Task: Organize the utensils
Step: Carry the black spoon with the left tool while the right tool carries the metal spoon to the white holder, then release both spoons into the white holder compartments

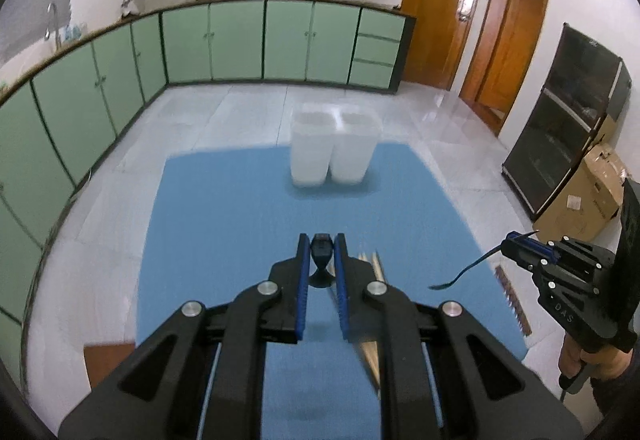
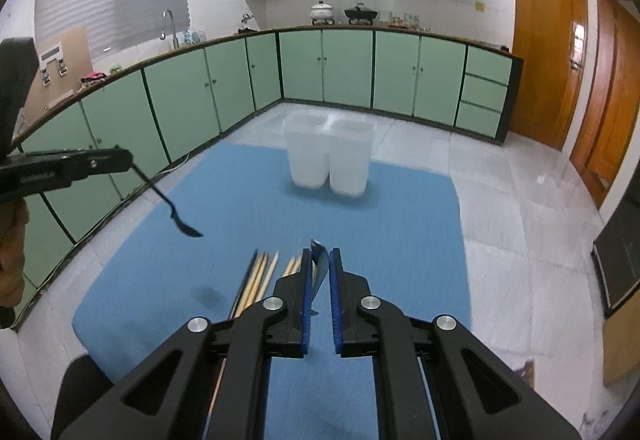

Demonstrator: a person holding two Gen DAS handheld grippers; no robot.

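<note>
My left gripper [image 1: 322,240] is shut on a dark spoon [image 1: 322,260], held above the blue mat [image 1: 224,224]. From the right wrist view the left gripper [image 2: 130,160] shows at the left edge, with the dark spoon [image 2: 176,216] hanging bowl-down. My right gripper [image 2: 320,254] is shut on a dark blue utensil [image 2: 320,268]. In the left wrist view the right gripper [image 1: 514,240] is at the right, with its thin utensil [image 1: 460,274] hanging down. Several wooden chopsticks [image 2: 260,276] lie on the mat below. A white two-compartment holder [image 2: 328,156] stands at the mat's far edge.
The blue mat [image 2: 400,220] lies on a pale tiled surface. Green cabinets [image 2: 348,68] line the far side and the left. A black cabinet [image 1: 568,120] and a cardboard box [image 1: 592,192] stand at the right, near the wooden doors [image 1: 440,8]. A hand [image 1: 576,360] holds the right gripper.
</note>
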